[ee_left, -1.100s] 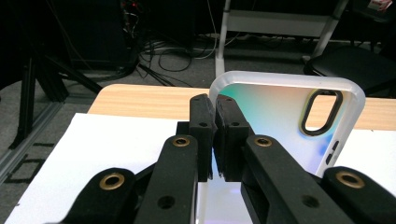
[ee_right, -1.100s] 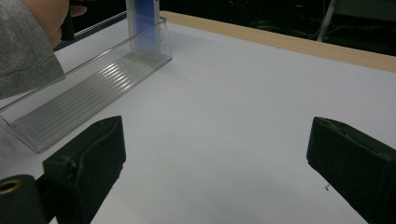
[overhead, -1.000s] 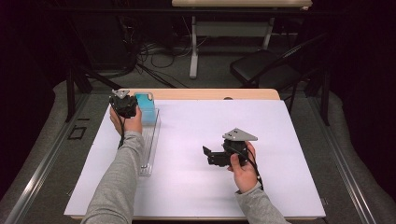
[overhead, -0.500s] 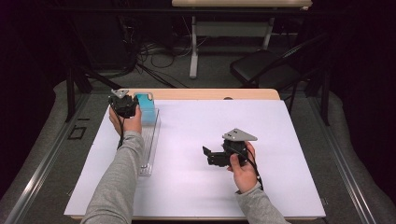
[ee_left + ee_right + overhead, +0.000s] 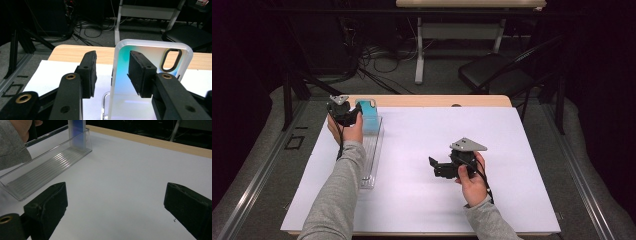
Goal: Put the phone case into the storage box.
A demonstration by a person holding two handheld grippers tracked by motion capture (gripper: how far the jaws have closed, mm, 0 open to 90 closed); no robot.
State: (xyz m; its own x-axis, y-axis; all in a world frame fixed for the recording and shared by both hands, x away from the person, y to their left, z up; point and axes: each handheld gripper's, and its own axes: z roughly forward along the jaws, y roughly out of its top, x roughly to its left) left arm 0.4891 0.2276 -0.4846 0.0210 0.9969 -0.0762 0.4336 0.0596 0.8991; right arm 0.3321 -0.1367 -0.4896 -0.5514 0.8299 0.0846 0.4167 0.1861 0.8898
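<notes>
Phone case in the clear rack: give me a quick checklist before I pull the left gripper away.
1. Phone case upright in the clear rack, at its far end: ok.
2. Left gripper let go: jaws have just been opening; the left pad stands clear of the case's edge: ok. Right pad, in front of the case's face, touching or not: cannot tell.
3. Case's foot seated in a rack groove: cannot tell, hidden by the jaws.
4. Right gripper open, over bare white table, away from the rack: ok.
5. Left sleeve beside the rack's left side, close: not ok, mind it when withdrawing.
</notes>
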